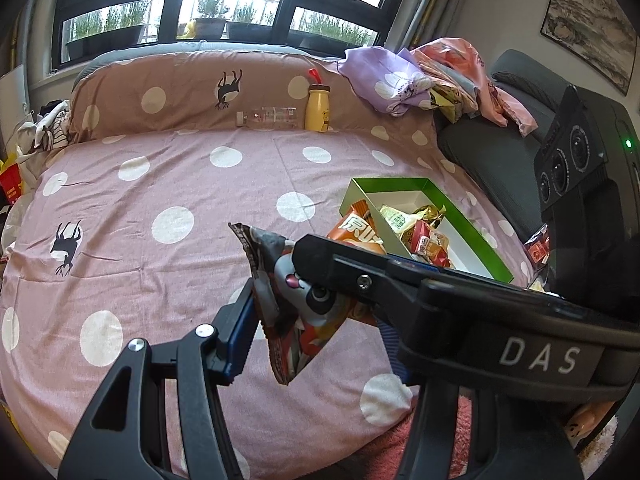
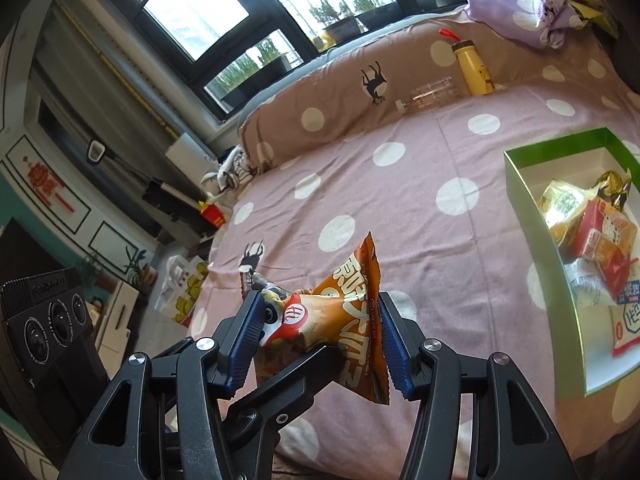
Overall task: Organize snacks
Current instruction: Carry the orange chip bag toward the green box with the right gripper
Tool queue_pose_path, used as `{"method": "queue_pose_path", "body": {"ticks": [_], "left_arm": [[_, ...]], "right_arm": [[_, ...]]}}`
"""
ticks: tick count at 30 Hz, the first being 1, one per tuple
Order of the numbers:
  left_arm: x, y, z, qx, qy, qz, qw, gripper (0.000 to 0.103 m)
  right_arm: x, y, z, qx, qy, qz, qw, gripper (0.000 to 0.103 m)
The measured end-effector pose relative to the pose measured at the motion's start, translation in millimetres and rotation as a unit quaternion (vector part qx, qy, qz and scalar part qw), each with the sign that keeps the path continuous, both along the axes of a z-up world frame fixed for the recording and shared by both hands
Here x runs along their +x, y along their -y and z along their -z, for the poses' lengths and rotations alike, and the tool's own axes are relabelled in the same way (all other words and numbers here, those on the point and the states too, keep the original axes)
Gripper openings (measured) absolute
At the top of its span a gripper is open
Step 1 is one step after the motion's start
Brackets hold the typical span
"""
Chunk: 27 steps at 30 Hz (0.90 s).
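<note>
The right gripper (image 2: 320,340) is closed on an orange snack bag (image 2: 352,320), its blue pads pressing both sides. The left gripper (image 1: 304,304) clamps a grey panda-print packet (image 1: 288,300) that lies against the orange bag; its far finger seems to be hidden behind the other tool. Both packets hang above the polka-dot bedspread (image 1: 160,184), just beside the green box (image 2: 532,216), which holds more snacks (image 2: 596,240). Well beyond the box, a yellow bottle (image 1: 318,108) stands against the pillow.

White letters "DAS" are showing on the black gripper body (image 1: 540,356) at lower right of the left view. Large Chinese characters are running across the orange bag (image 2: 352,320), unreadable for me.
</note>
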<state>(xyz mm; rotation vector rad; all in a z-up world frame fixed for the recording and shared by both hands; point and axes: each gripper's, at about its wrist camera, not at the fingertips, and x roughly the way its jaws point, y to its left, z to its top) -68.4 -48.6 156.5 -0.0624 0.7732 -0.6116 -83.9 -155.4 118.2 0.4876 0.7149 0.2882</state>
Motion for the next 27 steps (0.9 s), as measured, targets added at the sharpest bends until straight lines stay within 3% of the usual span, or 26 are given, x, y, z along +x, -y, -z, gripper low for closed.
{"method": "queue_pose_path", "body": {"ticks": [15,20,27], "left_arm": [[30,1,-11,-0.018,0.030,-0.028,0.9990,0.056],[35,8,-9,0.001,0.043,-0.029,0.9987,0.056],[38,19,-1,-0.002,0.045,-0.011,0.9989,0.056]], "right_arm": [[33,-2,-23,-0.047,0.043,-0.034,0.997,0.058],[34,2,-17,-0.041,0.055,-0.026,0.997,0.058],[31,14,-9,-0.036,0.055,-0.010,0.998,0.058]]}}
